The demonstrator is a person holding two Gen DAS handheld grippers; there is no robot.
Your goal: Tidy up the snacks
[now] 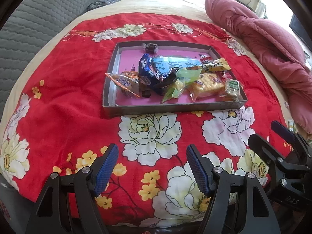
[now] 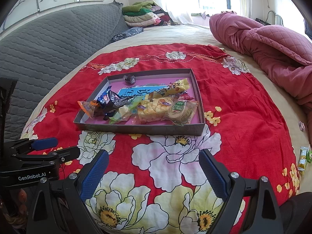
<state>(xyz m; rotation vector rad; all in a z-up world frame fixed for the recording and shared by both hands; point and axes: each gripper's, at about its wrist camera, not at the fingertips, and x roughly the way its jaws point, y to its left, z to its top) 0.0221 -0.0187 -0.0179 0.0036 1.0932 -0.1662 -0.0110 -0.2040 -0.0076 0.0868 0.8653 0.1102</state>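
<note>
A shallow grey tray (image 1: 171, 108) (image 2: 136, 129) with a pink floor lies on the red flowered bedspread. Heaped in it are an orange packet (image 1: 124, 82) (image 2: 88, 107), a dark blue packet (image 1: 150, 68) (image 2: 109, 99), a long yellow packet (image 1: 212, 66) (image 2: 173, 87), a cracker pack (image 1: 207, 85) (image 2: 154, 109), a green-labelled round cake (image 1: 232, 87) (image 2: 180, 111) and a dark candy (image 1: 150, 47) (image 2: 129, 79) at the far wall. My left gripper (image 1: 152, 148) (image 2: 44, 143) and right gripper (image 2: 153, 153) (image 1: 282, 136) hover side by side short of the tray, both open with nothing between their blue pads.
A crumpled pink quilt (image 2: 273, 48) lies at the right. A grey quilted cushion (image 2: 48, 48) runs along the left, with folded clothes (image 2: 142, 15) behind it. Small loose snack packets (image 2: 303, 158) lie off the spread at the right edge, one more (image 2: 301, 126) beyond them.
</note>
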